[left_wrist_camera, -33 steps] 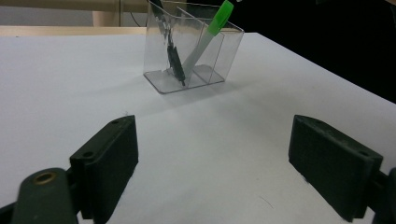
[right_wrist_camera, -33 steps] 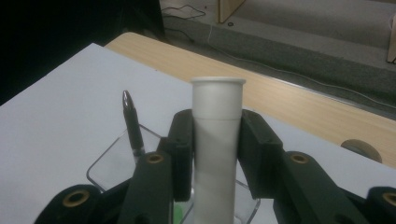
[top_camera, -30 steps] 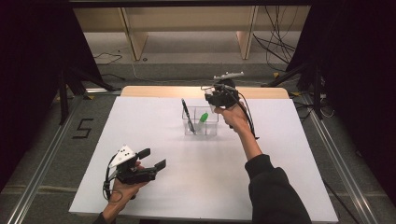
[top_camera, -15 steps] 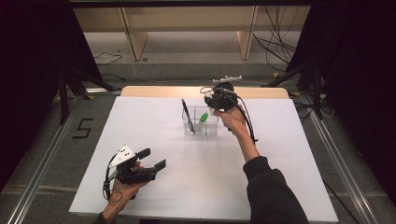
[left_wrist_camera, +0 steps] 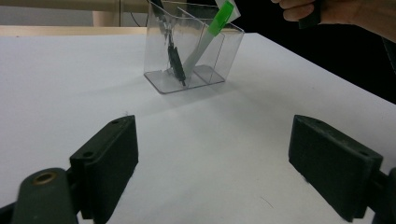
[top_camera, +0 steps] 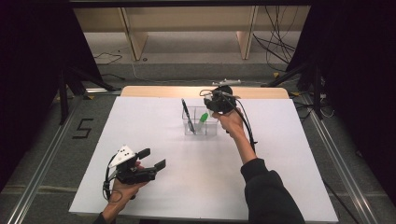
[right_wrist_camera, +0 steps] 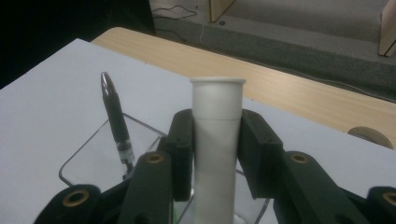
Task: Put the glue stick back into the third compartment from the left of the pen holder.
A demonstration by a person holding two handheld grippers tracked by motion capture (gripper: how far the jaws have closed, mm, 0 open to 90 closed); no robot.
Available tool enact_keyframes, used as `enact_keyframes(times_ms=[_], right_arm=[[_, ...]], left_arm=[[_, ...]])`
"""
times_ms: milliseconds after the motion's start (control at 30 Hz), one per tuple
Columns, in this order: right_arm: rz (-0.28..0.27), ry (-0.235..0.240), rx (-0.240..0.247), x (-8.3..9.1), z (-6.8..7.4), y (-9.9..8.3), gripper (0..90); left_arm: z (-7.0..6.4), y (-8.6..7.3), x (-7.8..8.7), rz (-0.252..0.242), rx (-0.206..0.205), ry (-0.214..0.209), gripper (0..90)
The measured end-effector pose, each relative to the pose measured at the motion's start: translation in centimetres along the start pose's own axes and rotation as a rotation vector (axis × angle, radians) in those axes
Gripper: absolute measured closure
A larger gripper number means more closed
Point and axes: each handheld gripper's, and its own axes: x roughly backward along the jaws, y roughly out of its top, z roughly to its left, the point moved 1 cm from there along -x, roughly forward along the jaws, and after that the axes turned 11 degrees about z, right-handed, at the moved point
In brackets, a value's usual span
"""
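Right gripper (right_wrist_camera: 212,154) clamped on white-and-green marker (right_wrist_camera: 217,140), lower end inside clear organiser (top_camera: 200,125) at table (top_camera: 154,116) far centre – black pen (top_camera: 187,115) leans alongside. No print legible on either. Left gripper (top_camera: 154,158) spread, empty, near edge. Floor marking "5" (top_camera: 83,128).

I see a white marker (right_wrist_camera: 217,140) with a green band, tilted, its lower end down inside the holder (top_camera: 200,126) and its upper end leaning up and to the right in the high view. In the right gripper view its pale barrel stands straight up between the two black jaws, flared rim at top, both pads pressed on its sides. The holder is clear plastic, rectangular, split into compartments, upright on the white table near the far edge. In the left gripper view the marker (left_wrist_camera: 205,44) sits in the holder's middle region; exact compartment unclear to me.
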Motion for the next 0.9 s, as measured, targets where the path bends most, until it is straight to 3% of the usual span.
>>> enact_keyframes(times_ms=[767, 833, 900], right_arm=[[-0.001, 0.006, -0.034, -0.9, -0.1, -1.1, 67.3], [0.007, 0.010, -0.037, -1.0, -0.2, -1.2, 65.5], [0.015, 0.016, -0.046, -0.9, -0.3, -1.2, 55.3]], left_arm=[[0.0, 0.0, 0.0, 0.000, 0.001, -0.001, 15.7], [0.0, 0.0, 0.0, 0.001, 0.000, 0.000, 15.7], [0.0, 0.0, 0.0, 0.002, 0.001, -0.001, 15.7]])
